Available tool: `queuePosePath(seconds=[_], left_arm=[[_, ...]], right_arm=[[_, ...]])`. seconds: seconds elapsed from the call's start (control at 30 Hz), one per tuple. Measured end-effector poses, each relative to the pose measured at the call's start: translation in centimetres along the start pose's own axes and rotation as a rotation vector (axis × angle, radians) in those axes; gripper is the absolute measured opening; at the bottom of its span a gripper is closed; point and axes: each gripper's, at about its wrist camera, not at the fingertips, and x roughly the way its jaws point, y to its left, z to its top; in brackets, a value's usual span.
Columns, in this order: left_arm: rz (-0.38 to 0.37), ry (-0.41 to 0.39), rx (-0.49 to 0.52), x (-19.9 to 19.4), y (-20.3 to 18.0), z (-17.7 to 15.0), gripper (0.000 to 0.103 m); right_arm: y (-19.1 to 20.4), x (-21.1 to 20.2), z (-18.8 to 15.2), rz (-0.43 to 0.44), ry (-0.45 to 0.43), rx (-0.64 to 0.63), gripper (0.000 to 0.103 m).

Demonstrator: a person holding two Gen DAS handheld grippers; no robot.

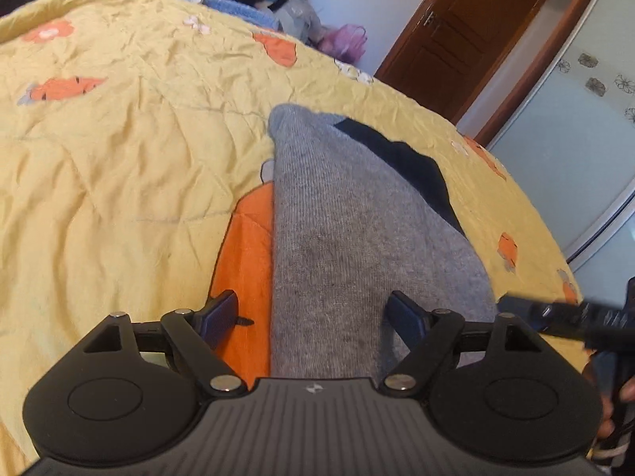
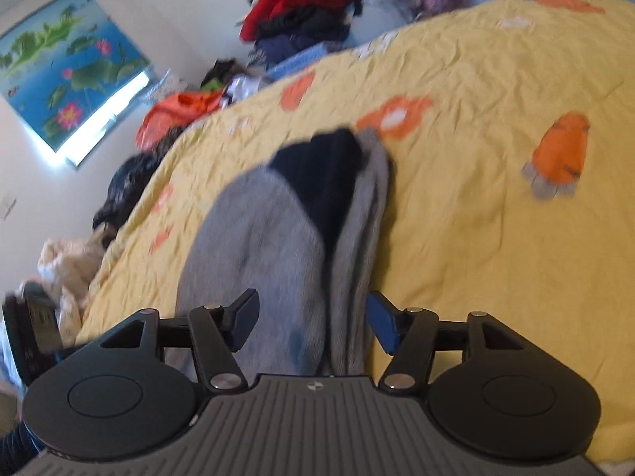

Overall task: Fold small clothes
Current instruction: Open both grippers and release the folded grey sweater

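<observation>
Bed covered by a yellow quilt (image 1: 119,166), wrinkled, printed with orange carrot and flower motifs; the same quilt is seen from the right wrist (image 2: 476,238). A grey sock (image 1: 337,238) with a dark navy heel patch is laid flat directly on the quilt. Its left edge is overlapped onto a large orange carrot print (image 1: 246,269). In the right wrist view, grey sock fabric (image 2: 270,246) is seen in two lengthwise layers or pieces side by side; which cannot be told, frame blurred. A heap of mixed clothing (image 2: 301,12) is seen past the far edge of the quilt, beyond the sock.
</observation>
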Motion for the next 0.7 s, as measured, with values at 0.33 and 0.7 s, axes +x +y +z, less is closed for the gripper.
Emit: queuePosePath(seconds=[0.33, 0.7], left_arm=[[0.079, 0.044, 0.329, 1.2, -2.0, 0.1, 0.018], [0.176, -0.197, 0.784, -2.0, -9.9, -5.8, 0.081]], right_arm=[[1.7, 1.2, -3.3, -0.045, 0.051, -0.131, 0.026], [0.7, 0.4, 5.6, 0.012, -0.138, 0.013, 0.061]])
